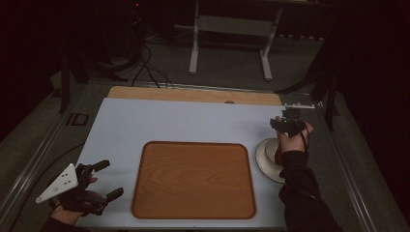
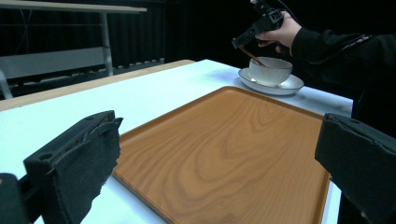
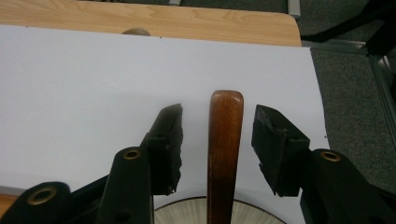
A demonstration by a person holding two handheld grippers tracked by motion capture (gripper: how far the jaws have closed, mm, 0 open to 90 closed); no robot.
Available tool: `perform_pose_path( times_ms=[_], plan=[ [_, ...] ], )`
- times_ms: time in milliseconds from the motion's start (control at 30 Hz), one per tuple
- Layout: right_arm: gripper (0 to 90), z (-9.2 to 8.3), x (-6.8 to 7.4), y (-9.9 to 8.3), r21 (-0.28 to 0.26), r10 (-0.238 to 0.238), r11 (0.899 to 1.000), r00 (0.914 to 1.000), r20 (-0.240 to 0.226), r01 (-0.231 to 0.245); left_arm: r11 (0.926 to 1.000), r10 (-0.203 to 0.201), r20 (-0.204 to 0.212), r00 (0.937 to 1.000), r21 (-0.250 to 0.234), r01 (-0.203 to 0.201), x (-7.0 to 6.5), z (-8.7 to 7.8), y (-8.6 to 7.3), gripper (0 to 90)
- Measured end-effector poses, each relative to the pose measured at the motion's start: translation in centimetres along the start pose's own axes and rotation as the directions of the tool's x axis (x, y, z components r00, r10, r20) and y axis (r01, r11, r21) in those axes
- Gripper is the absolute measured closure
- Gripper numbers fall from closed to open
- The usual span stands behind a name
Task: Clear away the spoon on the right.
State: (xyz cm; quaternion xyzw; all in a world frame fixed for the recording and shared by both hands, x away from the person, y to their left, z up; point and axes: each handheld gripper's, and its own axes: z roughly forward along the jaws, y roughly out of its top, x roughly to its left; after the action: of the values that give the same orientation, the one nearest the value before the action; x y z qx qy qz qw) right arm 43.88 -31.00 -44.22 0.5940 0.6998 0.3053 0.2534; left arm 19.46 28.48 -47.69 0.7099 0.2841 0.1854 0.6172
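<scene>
A white bowl (image 2: 270,70) stands on a white saucer (image 2: 289,86) at the right of the table, beside a wooden tray (image 1: 193,180). A brown wooden handle (image 3: 225,140) leans up out of the bowl. My right gripper (image 3: 219,119) is above the bowl and open; its jaws stand on either side of the handle with a gap on each side. The same right gripper (image 1: 286,124) shows above the saucer (image 1: 265,155) in the high view. My left gripper (image 1: 111,179) hovers off the tray's near-left corner, wide open with nothing between its jaws.
A white mat (image 1: 159,121) covers most of the table, with a strip of bare wooden tabletop (image 1: 193,94) along the far edge. A metal stand (image 1: 229,29) and cables lie on the floor beyond. The person's dark sleeve (image 1: 302,193) reaches over the table's right side.
</scene>
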Motion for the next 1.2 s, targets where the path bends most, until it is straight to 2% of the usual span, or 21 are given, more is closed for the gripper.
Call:
perform_pose_path(
  times_ms=[367, 533, 700, 933, 1200],
  plan=[
    [68.1, 0.7, 0.3, 0.2, 0.043, 0.019, 0.999, 0.9993, 0.031, -0.02, 1.0, 0.0, 0.0, 1.0, 0.003, 0.0, 0.0, 0.0, 0.0, 0.1],
    [73.5, 1.0, 0.2, 0.3, 0.053, 0.031, 0.998, 0.9991, 0.03, -0.032, 1.0, -0.001, 0.0, 1.0, 0.003, 0.001, 0.1, 0.0, -0.1, 0.1],
    [74.7, 1.1, 0.2, 0.3, 0.07, 0.028, 0.997, 0.9995, 0.018, -0.029, 1.0, 0.0, 0.003, 1.0, 0.005, 0.0, 0.0, 0.0, -0.1, 0.1],
    [75.2, 0.5, -0.4, 0.3, 0.058, 0.056, 0.997, 0.9984, -0.005, -0.055, 1.0, 0.001, 0.003, 1.0, 0.006, -0.001, 0.0, 0.0, -0.1, 0.1],
    [75.3, -1.1, -1.3, 0.7, 0.009, 0.081, 0.997, 0.9961, -0.034, -0.081, 1.0, 0.001, 0.003, 1.0, 0.007, -0.001, 0.0, 0.1, -0.1, 0.1]
  ],
)
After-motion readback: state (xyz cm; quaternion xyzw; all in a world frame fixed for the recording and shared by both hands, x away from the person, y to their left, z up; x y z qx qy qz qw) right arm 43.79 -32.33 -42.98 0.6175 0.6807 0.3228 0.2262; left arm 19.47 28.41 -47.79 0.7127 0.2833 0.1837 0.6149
